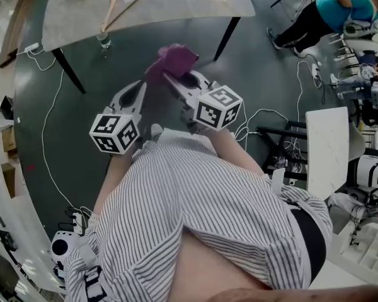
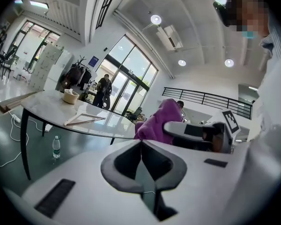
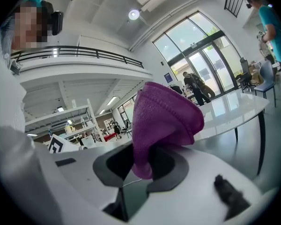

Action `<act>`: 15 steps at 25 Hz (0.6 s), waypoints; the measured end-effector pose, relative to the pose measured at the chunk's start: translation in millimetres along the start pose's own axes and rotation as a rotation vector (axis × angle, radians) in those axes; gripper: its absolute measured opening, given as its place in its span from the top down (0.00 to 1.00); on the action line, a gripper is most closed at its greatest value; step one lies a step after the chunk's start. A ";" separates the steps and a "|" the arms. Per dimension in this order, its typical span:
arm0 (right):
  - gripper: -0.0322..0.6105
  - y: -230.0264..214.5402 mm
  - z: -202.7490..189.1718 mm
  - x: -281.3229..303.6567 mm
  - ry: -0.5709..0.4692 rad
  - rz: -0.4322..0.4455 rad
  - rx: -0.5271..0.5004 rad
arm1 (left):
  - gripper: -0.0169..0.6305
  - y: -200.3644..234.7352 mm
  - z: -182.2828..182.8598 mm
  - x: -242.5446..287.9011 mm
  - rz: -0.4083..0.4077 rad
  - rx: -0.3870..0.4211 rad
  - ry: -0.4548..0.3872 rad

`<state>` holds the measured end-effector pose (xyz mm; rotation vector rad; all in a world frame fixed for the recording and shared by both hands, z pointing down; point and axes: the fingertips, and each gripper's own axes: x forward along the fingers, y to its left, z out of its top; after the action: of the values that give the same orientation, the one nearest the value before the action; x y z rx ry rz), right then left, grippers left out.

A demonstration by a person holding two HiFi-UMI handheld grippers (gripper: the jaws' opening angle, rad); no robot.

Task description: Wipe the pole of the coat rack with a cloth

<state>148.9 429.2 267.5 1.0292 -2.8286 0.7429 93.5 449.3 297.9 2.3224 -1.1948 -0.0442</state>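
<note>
Between right tool (image 3: 141, 171) jaws, purple cloth (image 3: 165, 118)

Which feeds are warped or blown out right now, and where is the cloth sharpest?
Head view: evenly lit, edges bent, cloth slightly soft. Left gripper view: heavy fisheye, dark corners, windows washed out. Right gripper view: same fisheye, cloth weave crisp between the jaws.
</note>
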 end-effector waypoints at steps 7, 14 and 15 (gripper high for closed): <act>0.83 -58.8 28.1 44.7 0.032 0.010 0.006 | 0.95 39.6 41.9 60.5 0.045 0.022 -0.032; 0.83 -90.2 19.1 64.3 0.079 -0.018 0.068 | 0.95 67.6 40.0 76.1 0.097 -0.020 -0.007; 0.83 -92.3 18.9 67.6 0.081 -0.018 0.075 | 0.95 69.2 40.2 77.7 0.095 -0.022 -0.003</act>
<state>155.4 319.1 303.1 1.0087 -2.7386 0.8743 78.6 339.5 311.1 2.2444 -1.2983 -0.0276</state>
